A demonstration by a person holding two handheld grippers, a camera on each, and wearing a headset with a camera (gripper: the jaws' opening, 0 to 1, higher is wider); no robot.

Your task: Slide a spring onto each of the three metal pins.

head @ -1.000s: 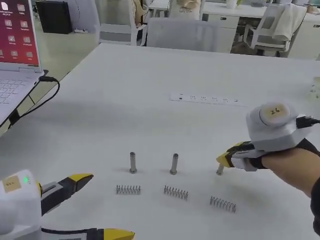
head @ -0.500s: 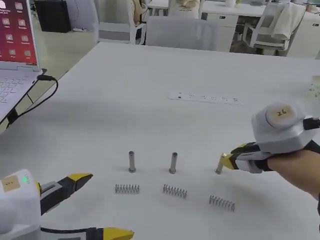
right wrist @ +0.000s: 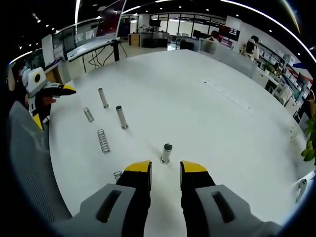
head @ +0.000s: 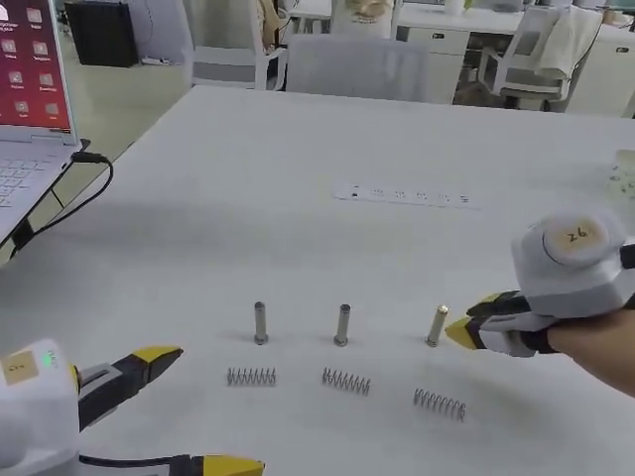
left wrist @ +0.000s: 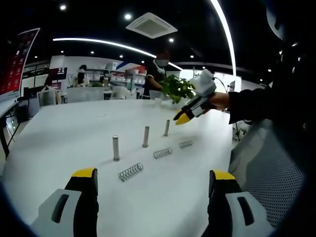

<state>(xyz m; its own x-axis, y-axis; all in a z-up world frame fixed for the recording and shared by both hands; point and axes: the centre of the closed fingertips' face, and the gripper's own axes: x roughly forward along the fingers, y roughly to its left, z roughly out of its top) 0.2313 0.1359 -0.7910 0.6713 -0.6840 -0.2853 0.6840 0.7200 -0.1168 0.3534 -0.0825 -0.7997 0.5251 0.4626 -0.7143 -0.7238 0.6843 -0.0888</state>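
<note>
Right tongs (right wrist: 166, 167): drawn back to the right off the right pin (head: 437, 325) since a second ago; now just beside it without touching, slightly parted, holding nothing; in the right gripper view, pin just ahead of the gap between the tips.
Right pin: leaning at the tong tips a second ago; now standing free on the counter (head: 298, 198), tipped a little.
Left tongs (head: 203, 409): nearest, at the lower left of the head view, low over the counter, spread wide and empty; well apart from pins and springs.
Springs: lying flat in a row on the counter as left spring (head: 251, 377), middle spring (head: 346, 382) and right spring (head: 439, 404); each just in front of its own pin, none yet on one.
Pins: left pin (head: 260, 322) and middle pin (head: 342, 324) upright, in line with the right pin; all three bare.
Power strip (head: 407, 195): white, flat on the counter, well behind the pins.
Laptop (head: 30, 109): open at the far left, screen lit red, dark cable (head: 74, 203) trailing from its side.
Chairs (head: 357, 64): beyond the counter's far edge.
</note>
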